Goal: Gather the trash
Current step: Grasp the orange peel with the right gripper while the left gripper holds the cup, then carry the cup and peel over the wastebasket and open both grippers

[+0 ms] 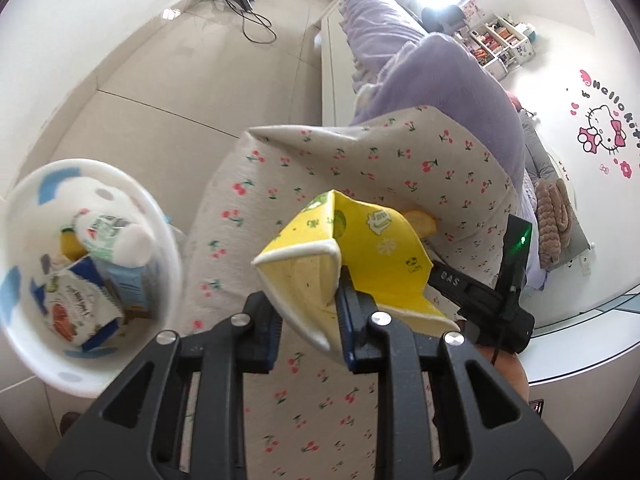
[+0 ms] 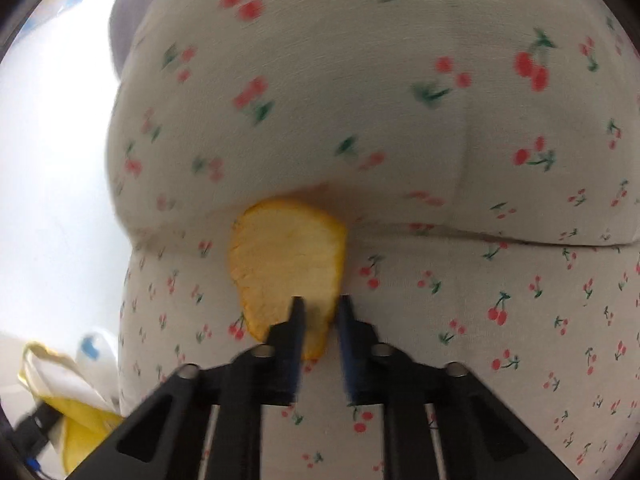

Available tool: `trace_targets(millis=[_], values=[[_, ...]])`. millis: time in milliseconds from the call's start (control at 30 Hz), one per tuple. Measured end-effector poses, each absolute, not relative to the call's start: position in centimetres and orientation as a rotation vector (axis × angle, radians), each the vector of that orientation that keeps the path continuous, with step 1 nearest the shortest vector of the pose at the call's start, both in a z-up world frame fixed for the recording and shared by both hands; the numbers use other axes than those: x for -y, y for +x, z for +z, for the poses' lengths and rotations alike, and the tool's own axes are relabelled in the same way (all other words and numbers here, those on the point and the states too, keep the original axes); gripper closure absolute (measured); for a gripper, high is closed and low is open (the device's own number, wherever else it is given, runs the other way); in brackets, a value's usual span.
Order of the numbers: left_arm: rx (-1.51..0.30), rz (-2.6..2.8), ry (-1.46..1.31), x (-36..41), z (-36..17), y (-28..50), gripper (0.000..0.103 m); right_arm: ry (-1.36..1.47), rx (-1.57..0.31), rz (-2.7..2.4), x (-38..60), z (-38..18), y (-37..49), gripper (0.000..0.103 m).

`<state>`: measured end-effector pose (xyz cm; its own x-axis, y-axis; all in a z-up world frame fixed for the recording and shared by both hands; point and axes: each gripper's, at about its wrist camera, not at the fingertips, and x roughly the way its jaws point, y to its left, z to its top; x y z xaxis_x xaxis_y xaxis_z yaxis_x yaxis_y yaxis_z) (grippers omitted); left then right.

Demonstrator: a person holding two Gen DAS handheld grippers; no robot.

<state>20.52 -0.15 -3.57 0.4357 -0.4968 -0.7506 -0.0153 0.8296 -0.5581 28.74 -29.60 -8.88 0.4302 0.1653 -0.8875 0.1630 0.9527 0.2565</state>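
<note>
A flattened yellow drink carton with white edges hangs above the cherry-print cushion, and my left gripper is shut on its lower fold. To its left stands a white bin with blue spots, holding a bottle and several cartons. A piece of orange peel lies in the crease of the cushion. My right gripper is shut on the peel's near edge. The left wrist view shows the peel peeking out behind the carton. The carton also shows at the lower left of the right wrist view.
A purple blanket lies on the bed behind the cushion. Beige floor with a power strip and cables stretches beyond the bin. A white wall with a pink cat sticker is at the right.
</note>
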Motion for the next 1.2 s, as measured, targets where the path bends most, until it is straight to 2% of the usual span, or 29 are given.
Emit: trace_targets(millis=[200,600,933,1200], values=[[-1.08,-0.278,-0.557,-2.2,-3.9,19.4,0.077,0.287,-1.128,0.122,26.3,-8.1,26.6,0.097],[-1.039,-0.208,-0.539,-7.0,-2.9,16.5,0.077,0.277,-1.148,0.176,24.2,-7.2,21.9,0.098],[-1.018,-0.149,-0.509,-10.3,-2.9,15.0,0.076,0.273,-1.117,0.235,23.2,-4.4,19.7,0.098],[-1.025,-0.064,-0.45,-12.5,-3.7,14.8,0.075,0.241,-1.096,0.324,18.4,-2.9,19.1,0.098]])
